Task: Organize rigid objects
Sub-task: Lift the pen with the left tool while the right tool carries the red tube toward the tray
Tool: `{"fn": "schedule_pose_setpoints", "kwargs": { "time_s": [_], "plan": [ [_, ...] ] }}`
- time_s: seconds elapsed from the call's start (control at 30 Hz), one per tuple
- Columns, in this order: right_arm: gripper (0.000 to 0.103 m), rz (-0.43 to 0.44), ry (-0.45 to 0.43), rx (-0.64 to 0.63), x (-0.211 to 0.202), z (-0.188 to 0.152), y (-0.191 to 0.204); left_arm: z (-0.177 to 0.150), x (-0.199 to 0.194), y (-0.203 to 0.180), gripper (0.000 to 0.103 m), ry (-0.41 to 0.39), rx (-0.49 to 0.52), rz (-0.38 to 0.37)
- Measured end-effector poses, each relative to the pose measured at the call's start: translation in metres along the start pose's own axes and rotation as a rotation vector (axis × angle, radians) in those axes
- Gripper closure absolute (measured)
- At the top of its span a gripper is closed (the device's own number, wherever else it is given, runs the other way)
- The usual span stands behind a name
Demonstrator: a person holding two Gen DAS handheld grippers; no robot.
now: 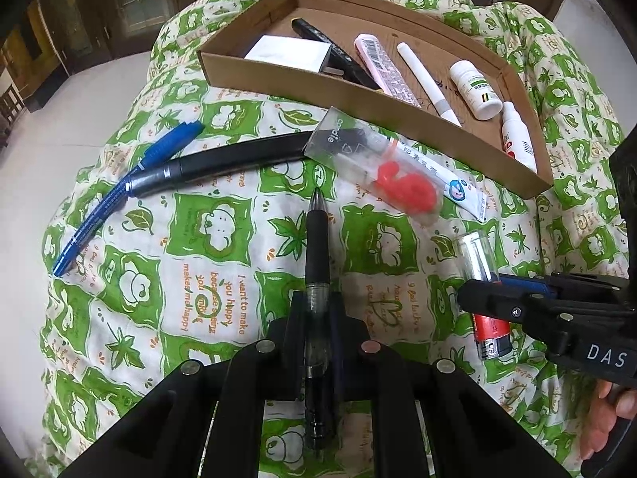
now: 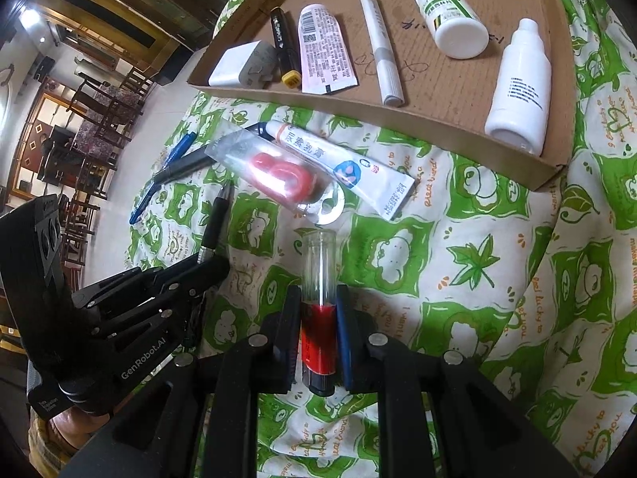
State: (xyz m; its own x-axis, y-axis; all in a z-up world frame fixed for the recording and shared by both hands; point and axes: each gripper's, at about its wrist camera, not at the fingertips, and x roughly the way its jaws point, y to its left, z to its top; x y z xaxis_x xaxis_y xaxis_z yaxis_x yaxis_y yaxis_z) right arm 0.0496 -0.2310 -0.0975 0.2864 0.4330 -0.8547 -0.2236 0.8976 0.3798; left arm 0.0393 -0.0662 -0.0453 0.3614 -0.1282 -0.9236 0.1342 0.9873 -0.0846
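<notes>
My left gripper [image 1: 316,298] is shut on a black gel pen [image 1: 316,247] that points away along the fingers; it also shows in the right wrist view [image 2: 215,223]. My right gripper [image 2: 318,298] is shut on a red lighter with a clear top [image 2: 317,279], seen from the side in the left wrist view [image 1: 481,279]. A shallow cardboard tray [image 1: 358,95] lies beyond on the green patterned cloth. It holds a white charger [image 2: 243,65], a black marker [image 2: 284,47], a pink tube [image 2: 324,49], a white pen [image 2: 382,47] and two white bottles [image 2: 452,20].
On the cloth in front of the tray lie a blue pen [image 1: 131,183], a long black pen [image 1: 223,163], a clear packet with a red item [image 1: 378,171] and a white ointment tube [image 2: 346,163]. The cloth drops off to the floor on the left.
</notes>
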Motion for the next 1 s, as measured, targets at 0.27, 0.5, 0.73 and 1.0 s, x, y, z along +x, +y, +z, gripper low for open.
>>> {"fn": "schedule_pose_setpoints", "kwargs": {
  "time_s": [0.27,0.5,0.73,1.0],
  "plan": [
    [0.087,0.018,-0.028,-0.027,-0.009,-0.002,0.006,0.0,-0.008,-0.007,0.093,-0.038,0.005,-0.001],
    [0.087,0.026,-0.043,-0.036,-0.013,-0.003,0.008,-0.001,-0.011,-0.008,0.093,-0.047,0.007,0.0],
    [0.087,0.037,-0.059,-0.04,-0.021,-0.003,0.009,0.0,-0.013,-0.003,0.093,-0.057,-0.006,-0.001],
    [0.087,0.052,-0.092,-0.04,-0.035,-0.003,0.006,0.002,-0.018,0.0,0.093,-0.071,-0.023,0.001]
  ]
}}
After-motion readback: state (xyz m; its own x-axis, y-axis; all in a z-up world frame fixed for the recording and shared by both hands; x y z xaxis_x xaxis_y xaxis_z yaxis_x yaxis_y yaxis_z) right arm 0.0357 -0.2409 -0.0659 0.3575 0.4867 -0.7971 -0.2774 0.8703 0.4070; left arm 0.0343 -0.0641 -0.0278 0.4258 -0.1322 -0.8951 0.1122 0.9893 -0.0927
